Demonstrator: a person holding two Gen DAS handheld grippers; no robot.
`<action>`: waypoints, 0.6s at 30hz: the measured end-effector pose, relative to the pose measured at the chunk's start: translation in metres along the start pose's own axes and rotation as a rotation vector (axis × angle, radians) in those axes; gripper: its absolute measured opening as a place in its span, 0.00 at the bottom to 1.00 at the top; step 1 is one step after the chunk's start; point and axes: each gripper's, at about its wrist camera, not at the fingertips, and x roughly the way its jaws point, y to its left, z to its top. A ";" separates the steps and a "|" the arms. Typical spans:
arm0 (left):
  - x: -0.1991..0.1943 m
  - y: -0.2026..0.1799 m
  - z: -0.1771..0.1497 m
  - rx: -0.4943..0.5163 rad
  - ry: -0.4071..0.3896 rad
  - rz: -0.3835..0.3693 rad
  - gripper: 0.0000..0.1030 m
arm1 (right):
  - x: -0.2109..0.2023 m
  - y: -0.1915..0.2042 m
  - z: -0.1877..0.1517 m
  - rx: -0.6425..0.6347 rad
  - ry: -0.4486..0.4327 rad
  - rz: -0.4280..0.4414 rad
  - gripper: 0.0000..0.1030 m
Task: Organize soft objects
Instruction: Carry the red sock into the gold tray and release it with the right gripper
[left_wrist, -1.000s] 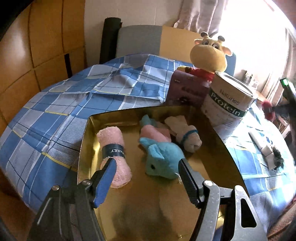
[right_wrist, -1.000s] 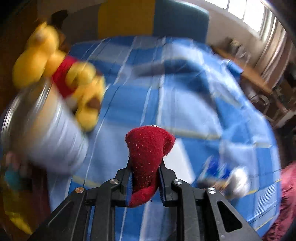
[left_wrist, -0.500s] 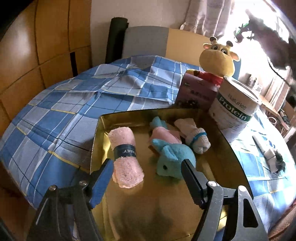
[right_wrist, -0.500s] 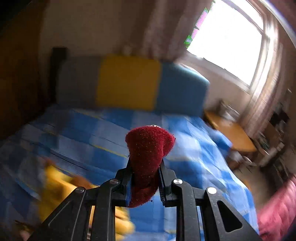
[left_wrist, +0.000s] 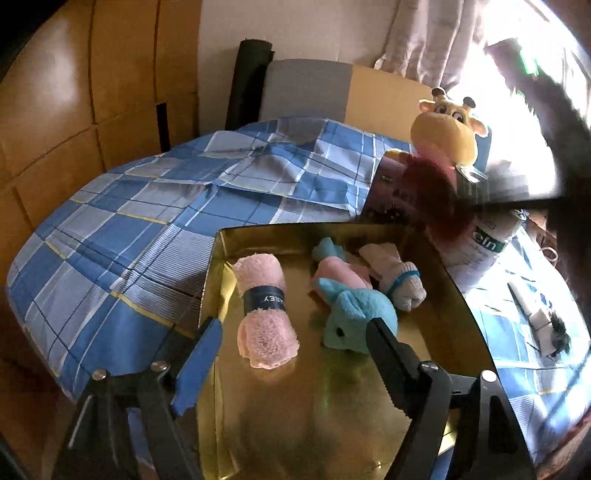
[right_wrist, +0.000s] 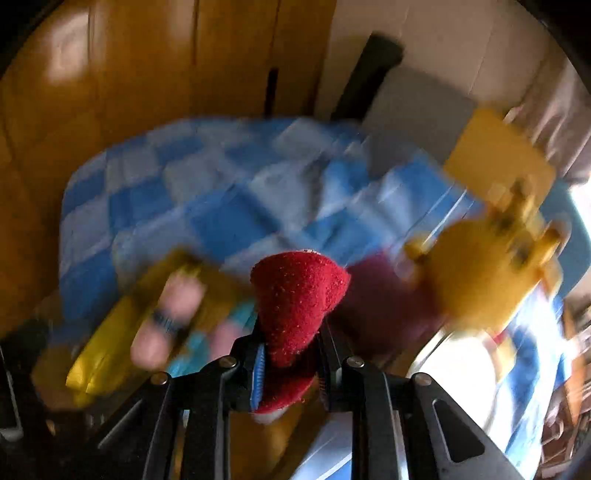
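A gold tray (left_wrist: 332, 413) lies on the checked cloth and holds a rolled pink towel (left_wrist: 264, 310), a teal plush (left_wrist: 356, 317), a pink roll (left_wrist: 341, 275) and a white sock (left_wrist: 397, 275). My left gripper (left_wrist: 291, 354) is open and empty above the tray's near part. My right gripper (right_wrist: 291, 354) is shut on a red sock (right_wrist: 297, 299). In the left wrist view that sock (left_wrist: 434, 197) appears blurred above the tray's far right corner. The right wrist view is blurred; the tray (right_wrist: 110, 332) lies low left.
A yellow giraffe plush (left_wrist: 445, 129) stands behind a purple box (left_wrist: 388, 188) and a white protein can (left_wrist: 484, 243) at the tray's far right. A small white item (left_wrist: 535, 314) lies on the cloth at right. A chair back (left_wrist: 306, 92) stands behind the table.
My right gripper has swung with the red sock from the table's right side over to the tray's far right corner. The left gripper has drawn back slightly and stays open.
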 end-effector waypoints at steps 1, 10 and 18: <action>-0.002 0.000 0.000 -0.002 -0.002 0.000 0.80 | 0.008 0.005 -0.008 0.003 0.026 0.007 0.21; -0.014 -0.003 -0.007 -0.015 -0.012 -0.006 0.84 | 0.062 0.023 -0.056 0.080 0.128 -0.067 0.22; -0.019 0.006 -0.014 -0.039 -0.010 0.015 0.85 | 0.061 0.010 -0.065 0.242 0.051 0.009 0.41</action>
